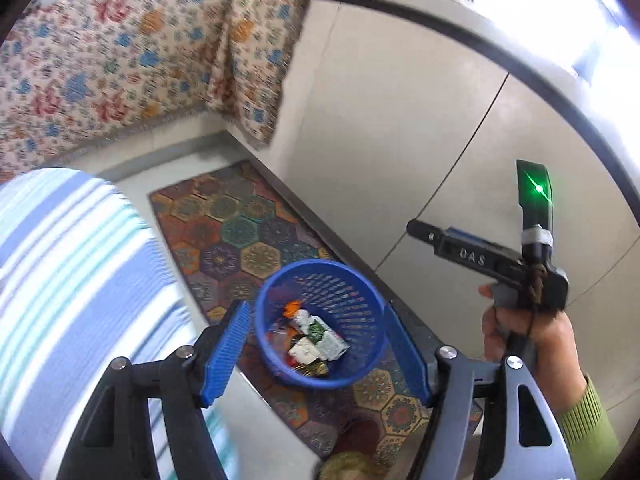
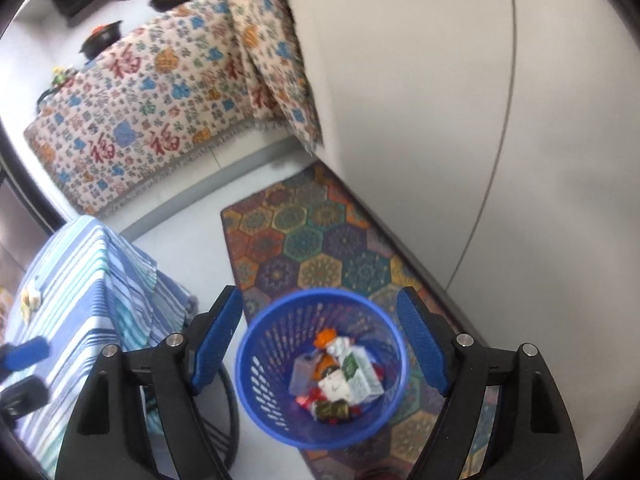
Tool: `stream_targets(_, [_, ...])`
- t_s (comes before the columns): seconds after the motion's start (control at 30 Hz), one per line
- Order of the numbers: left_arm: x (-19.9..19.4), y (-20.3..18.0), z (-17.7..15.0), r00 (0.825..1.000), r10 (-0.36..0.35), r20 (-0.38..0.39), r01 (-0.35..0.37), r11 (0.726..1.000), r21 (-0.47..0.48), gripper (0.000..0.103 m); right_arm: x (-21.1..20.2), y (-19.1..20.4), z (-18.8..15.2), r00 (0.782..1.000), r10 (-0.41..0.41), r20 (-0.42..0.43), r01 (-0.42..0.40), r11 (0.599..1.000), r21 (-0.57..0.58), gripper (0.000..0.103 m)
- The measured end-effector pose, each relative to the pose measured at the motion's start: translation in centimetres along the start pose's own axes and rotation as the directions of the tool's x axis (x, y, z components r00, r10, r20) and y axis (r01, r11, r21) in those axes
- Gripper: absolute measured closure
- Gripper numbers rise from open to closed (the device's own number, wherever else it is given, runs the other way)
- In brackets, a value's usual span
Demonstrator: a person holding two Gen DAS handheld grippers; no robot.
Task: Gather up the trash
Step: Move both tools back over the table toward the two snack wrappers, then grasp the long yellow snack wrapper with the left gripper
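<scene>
while both hover over blue basket [image 2: 322,368], l gripper [image 1: 316,354] jaws apart & empty, r gripper [image 2: 320,342] same, wrappers [image 2: 340,380] inside

Left gripper [image 1: 316,354]: black linkage arms with blue ribbed pads; jaws wide apart, nothing between the pads; angled downward, above the blue perforated plastic basket [image 1: 362,304].
Right gripper [image 2: 320,344]: same build; jaws wide apart, nothing gripped; angled downward, directly over the basket.
Right hand [image 1: 524,332]: seen from the left wrist camera, to the right of the basket; fingers wrapped around the black pistol-style handle.
Sleeve [image 1: 588,420]: green ribbed knit, covering the right wrist.
</scene>
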State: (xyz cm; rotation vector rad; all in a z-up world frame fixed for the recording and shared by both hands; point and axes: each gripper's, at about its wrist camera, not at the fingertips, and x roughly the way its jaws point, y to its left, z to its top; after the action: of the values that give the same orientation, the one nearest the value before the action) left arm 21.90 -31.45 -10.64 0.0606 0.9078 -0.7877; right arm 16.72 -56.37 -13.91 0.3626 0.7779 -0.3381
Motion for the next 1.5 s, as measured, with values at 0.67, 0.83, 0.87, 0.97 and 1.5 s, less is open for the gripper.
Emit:
stream_targets(0.67, [-14.9, 29.8, -8.5, 0.879, 0.477, -0.031, -0.421, 0.742, -0.521, 0.027, -1.0, 34.2, -12.5, 0.919, 0.315, -0.237, -0.394, 0.718, -0.574, 0.019])
stream_targets(0.83, [-13.1, 35.1, -4.8, 0.866, 0.498, -0.053, -0.428, 0.681, -0.594, 0.027, -0.5, 35.5, -12.8, 0.919, 0.317, -0.236, -0.395, 0.71, -0.583, 0.019])
stream_targets(0.87, [-12.4, 35.8, -4.4, 0.862, 0.503, -0.064, -0.434, 0.668, -0.605, 0.027, -0.5, 35.7, -13.0, 0.917, 0.32, -0.237, -0.398, 0.712, -0.578, 0.019])
stream_targets(0.97, [-10.3, 37.2, -3.8, 0.852, 0.515, -0.099, -0.459, 0.642, -0.614, 0.027, 0.1, 36.0, -12.8, 0.915, 0.326, -0.24, -0.404, 0.72, -0.564, 0.019])
stream_targets(1.5, [-13.9, 32.5, -8.7, 0.903, 0.417, -0.1, -0.426, 0.847, -0.318, 0.085, 2.3, 35.8, -10.4, 0.906, 0.324, -0.272, -0.423, 0.714, -0.558, 0.018])
